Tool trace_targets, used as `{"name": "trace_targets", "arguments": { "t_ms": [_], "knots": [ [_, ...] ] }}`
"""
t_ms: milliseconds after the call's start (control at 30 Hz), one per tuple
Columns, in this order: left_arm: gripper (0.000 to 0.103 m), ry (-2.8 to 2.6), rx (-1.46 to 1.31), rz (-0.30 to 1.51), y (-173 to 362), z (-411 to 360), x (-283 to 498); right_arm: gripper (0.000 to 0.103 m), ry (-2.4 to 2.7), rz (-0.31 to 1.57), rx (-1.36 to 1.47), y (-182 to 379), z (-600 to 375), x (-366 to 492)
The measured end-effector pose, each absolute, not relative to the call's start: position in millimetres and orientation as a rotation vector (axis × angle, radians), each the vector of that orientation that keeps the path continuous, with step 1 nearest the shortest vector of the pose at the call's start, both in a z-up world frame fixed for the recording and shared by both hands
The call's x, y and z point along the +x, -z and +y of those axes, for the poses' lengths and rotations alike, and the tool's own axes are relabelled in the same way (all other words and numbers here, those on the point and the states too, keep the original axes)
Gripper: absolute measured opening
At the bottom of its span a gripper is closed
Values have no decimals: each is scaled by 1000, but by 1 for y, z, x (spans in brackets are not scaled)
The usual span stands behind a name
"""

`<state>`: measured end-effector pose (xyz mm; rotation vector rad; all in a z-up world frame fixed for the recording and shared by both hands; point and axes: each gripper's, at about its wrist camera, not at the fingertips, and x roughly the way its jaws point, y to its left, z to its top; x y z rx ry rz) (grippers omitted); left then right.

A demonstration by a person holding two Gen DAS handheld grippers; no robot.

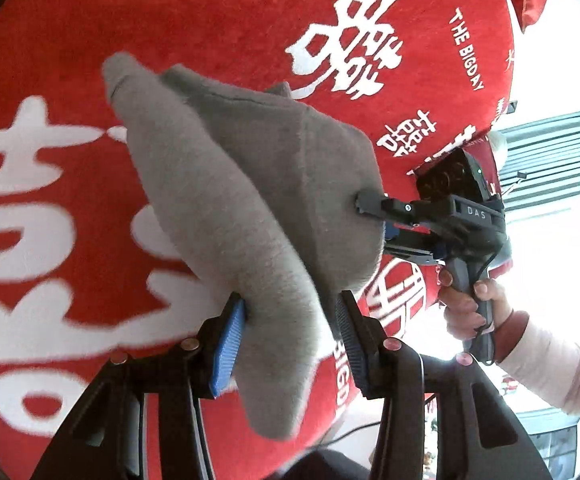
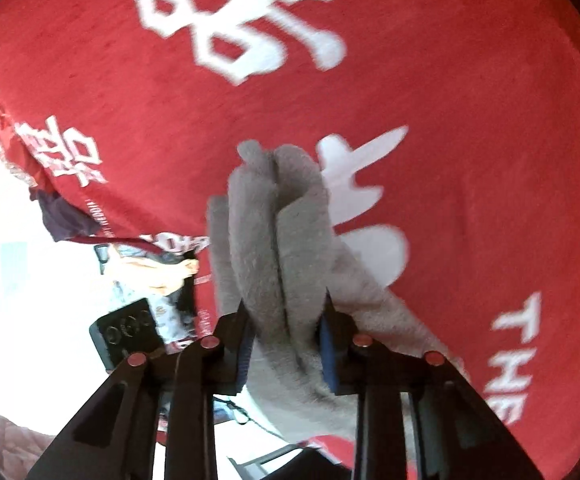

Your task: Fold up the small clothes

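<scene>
A small grey fleece garment hangs bunched in the air above a red cloth with white characters. My left gripper is shut on its near edge, the fabric thick between the blue pads. My right gripper comes in from the right in the left wrist view and pinches the garment's far side. In the right wrist view the right gripper is shut on folded layers of the grey garment.
The red cloth covers the surface under both grippers; its edge drops off at the right of the left wrist view. A dark garment and printed fabric lie past the cloth's edge.
</scene>
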<state>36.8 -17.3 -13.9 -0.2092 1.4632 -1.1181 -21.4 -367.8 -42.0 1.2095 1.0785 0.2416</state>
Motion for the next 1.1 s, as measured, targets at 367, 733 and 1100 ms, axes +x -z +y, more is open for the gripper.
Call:
{"name": "trace_targets", "arguments": {
  "t_ms": [367, 733, 1100],
  "knots": [
    [48, 926, -219, 1482, 35, 19, 34, 39, -23, 1204, 905, 49, -355, -2],
    [75, 802, -215, 1566, 72, 15, 30, 83, -29, 1199, 905, 57, -413, -24],
    [83, 735, -211, 1614, 95, -35, 23, 84, -255, 1329, 746, 81, -390, 12]
  ]
}}
